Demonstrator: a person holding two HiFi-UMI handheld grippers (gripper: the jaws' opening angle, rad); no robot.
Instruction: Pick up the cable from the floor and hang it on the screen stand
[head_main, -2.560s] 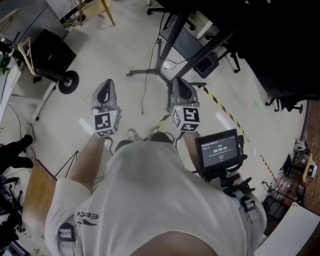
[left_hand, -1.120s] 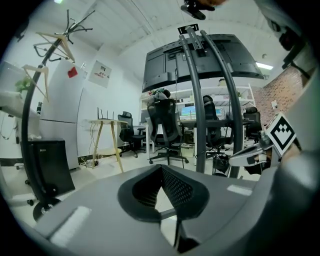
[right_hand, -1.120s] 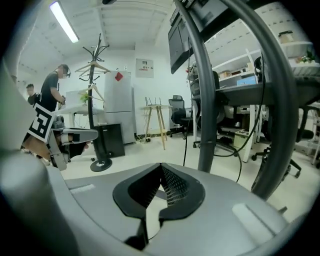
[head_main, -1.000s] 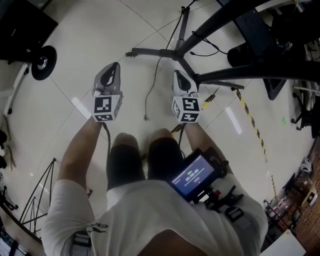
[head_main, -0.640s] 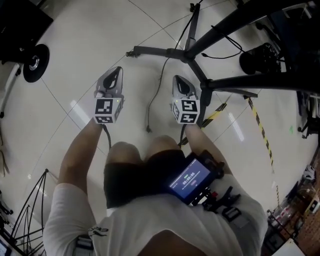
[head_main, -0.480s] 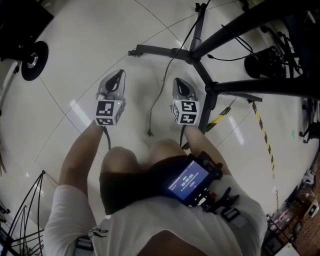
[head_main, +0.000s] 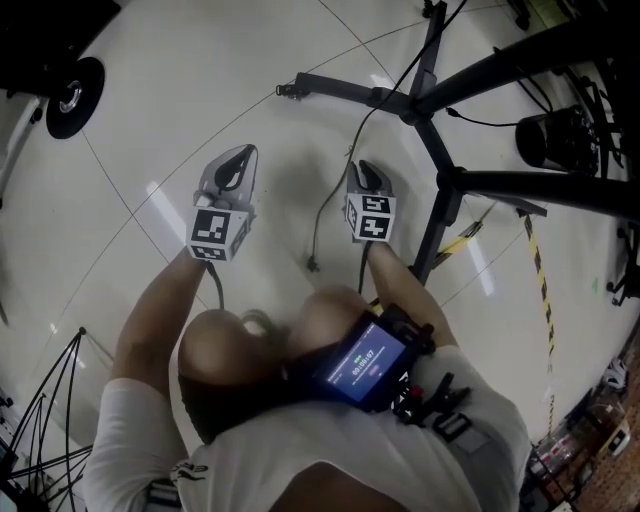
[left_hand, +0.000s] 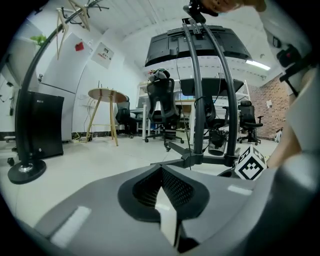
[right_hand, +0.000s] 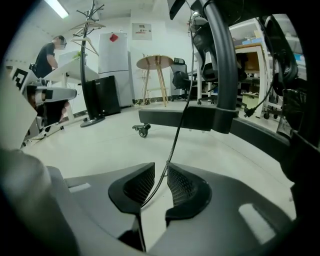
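1. My left tongs (head_main: 238, 160) are closed on nothing, the pads meeting with no gap in the left gripper view (left_hand: 161, 171).
2. My right tongs (head_main: 368, 172) are open. Their own view (right_hand: 160, 172) shows the thin dark cable (right_hand: 175, 140) running through the gap between the jaws, not yet pinched.
3. The cable (head_main: 320, 222) lies on the pale glossy floor (head_main: 150, 120). Its long axis runs away from me, from a free end near my knees to the foot of the black metal screen stand (head_main: 415, 105).
4. It passes between both tongs, much nearer the right, so I judge the right should close.
5. Count: one cable, one stand, two tongs.
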